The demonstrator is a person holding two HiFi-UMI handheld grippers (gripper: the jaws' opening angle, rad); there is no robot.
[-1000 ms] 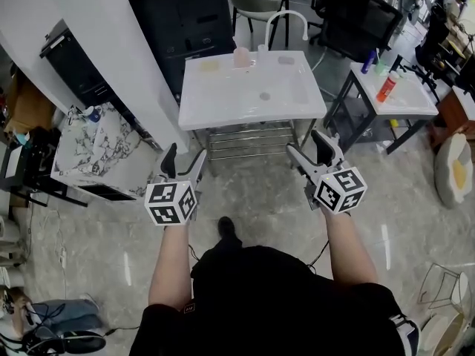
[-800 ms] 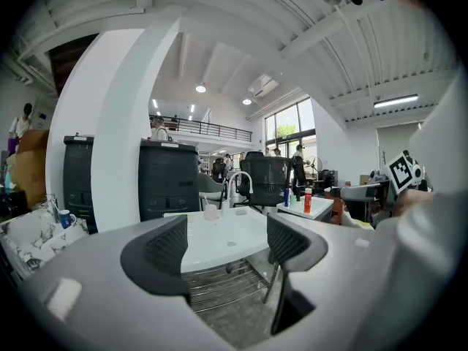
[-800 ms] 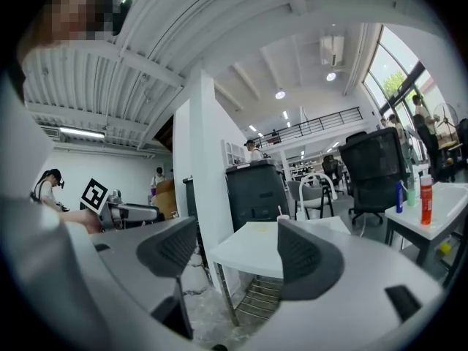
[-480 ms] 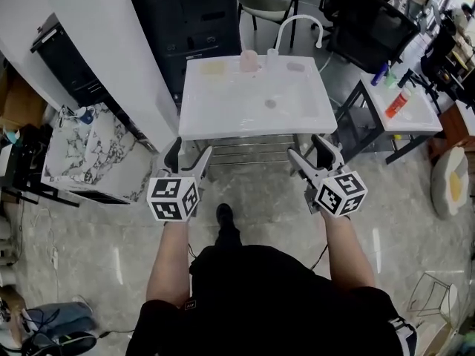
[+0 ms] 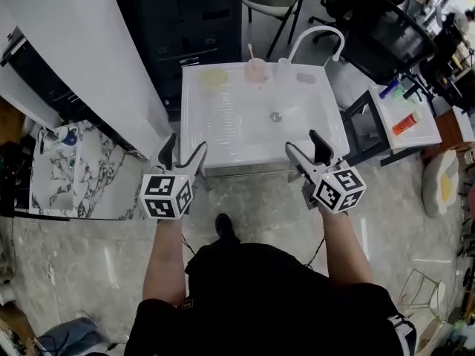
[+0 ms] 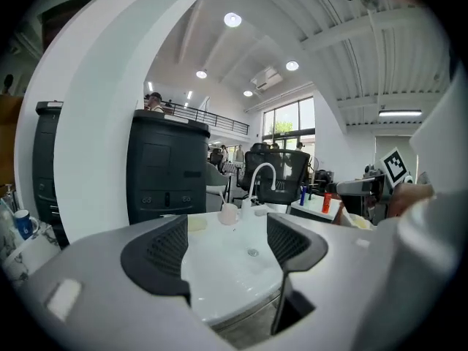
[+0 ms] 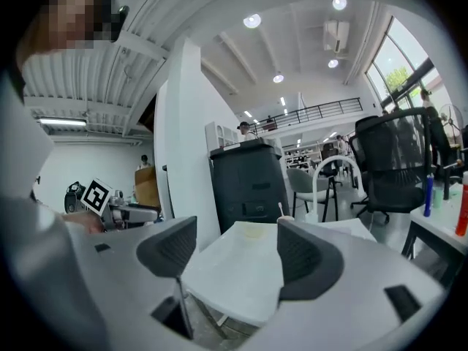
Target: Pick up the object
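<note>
Since a second ago the person has closed in: both grippers, which hung over the glossy stone floor well short of the sink unit, now reach its near edge, and the white top fills more of the head view. The jaws were spread then and are spread now.

Nearest are bare forearms and the two cubes with black-and-white square markers. Ahead of them the left gripper and the right gripper each hold their grey, ribbed-padded jaws apart with nothing between them; each gripper's own view shows only the white top through the gap, past the left gripper and the right gripper.

The tabletop is smooth, glossy white and roughly square with rounded corners, moulded into a shallow basin with a ribbed draining patch at its left and a small round metal drain near the middle.

Along the far rim, well apart from both grippers, stand a flat yellowish pad, a pink cup with a thin stick in it, a clear cup and a small grey oval. Which of these is the object to pick up cannot be told. A white tube faucet arches over that rim.

Behind stands a dark, boxy cabinet
</note>
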